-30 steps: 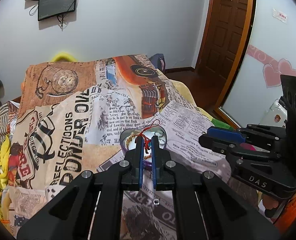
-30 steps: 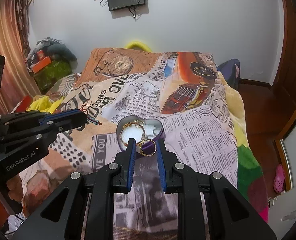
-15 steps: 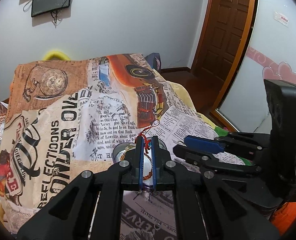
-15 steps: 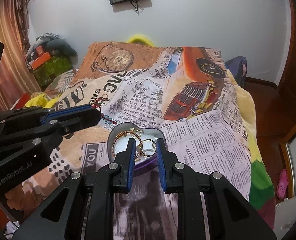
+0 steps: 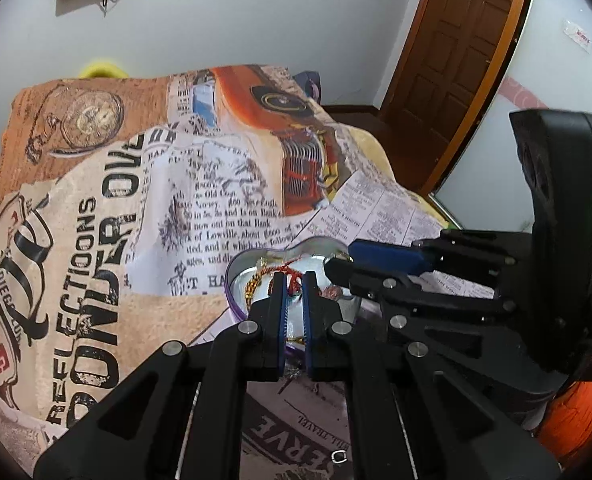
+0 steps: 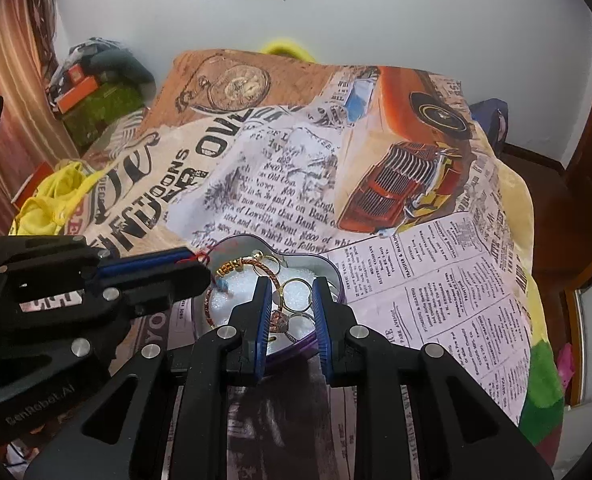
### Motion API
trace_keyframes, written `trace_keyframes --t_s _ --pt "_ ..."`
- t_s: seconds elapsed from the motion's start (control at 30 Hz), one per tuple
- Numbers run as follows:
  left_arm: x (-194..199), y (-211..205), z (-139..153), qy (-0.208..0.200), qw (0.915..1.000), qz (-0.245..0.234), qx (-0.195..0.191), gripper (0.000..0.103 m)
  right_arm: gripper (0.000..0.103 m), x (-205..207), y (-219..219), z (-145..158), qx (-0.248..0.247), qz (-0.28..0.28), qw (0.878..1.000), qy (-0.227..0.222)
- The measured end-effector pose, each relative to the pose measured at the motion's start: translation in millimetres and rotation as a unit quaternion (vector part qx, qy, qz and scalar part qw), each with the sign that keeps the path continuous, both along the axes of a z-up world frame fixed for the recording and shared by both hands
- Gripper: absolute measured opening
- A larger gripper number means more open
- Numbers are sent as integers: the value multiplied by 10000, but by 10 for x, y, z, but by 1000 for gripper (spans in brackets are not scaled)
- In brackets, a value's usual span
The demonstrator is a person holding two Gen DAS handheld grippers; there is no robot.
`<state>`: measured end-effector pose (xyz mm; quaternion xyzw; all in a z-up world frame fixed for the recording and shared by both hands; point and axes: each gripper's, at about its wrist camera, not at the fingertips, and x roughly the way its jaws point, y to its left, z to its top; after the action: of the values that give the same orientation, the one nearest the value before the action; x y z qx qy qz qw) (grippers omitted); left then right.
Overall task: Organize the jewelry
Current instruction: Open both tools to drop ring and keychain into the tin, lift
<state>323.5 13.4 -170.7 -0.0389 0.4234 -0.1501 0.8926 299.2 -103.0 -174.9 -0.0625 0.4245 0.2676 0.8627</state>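
Our left gripper (image 5: 293, 286), fingers pinched narrowly on a thin red braided cord (image 5: 289, 276), has come down from above the bed to hang over the shiny heart-shaped metal tin (image 5: 320, 245) at lower centre of its view, so we judge the cord is about to be dropped in. Our right gripper (image 6: 291, 294), carrying a gold ring a second ago, now stands with its jaws apart and empty over the tin's white foam lining (image 6: 296, 288), where smooth gold rings (image 6: 295, 294) and a twisted gold bangle (image 6: 255, 266) lie on the newspaper-print bedspread (image 6: 279, 184).
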Motion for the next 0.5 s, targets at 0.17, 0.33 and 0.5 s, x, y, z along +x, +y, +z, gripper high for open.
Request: trace_keyframes --t_s 0.17,0.33,0.5 --pt "1 19 -26 56 10000 -47 -58 5 19 32 20 -22 -114 -25 9999 -3" --pt "-49 10 17 -8 10000 -79 29 5 19 35 39 -34 -184 31 9998 47" --pt "-107 35 98 -51 10000 -26 56 5 29 5 18 1 -180 7 9998 72"
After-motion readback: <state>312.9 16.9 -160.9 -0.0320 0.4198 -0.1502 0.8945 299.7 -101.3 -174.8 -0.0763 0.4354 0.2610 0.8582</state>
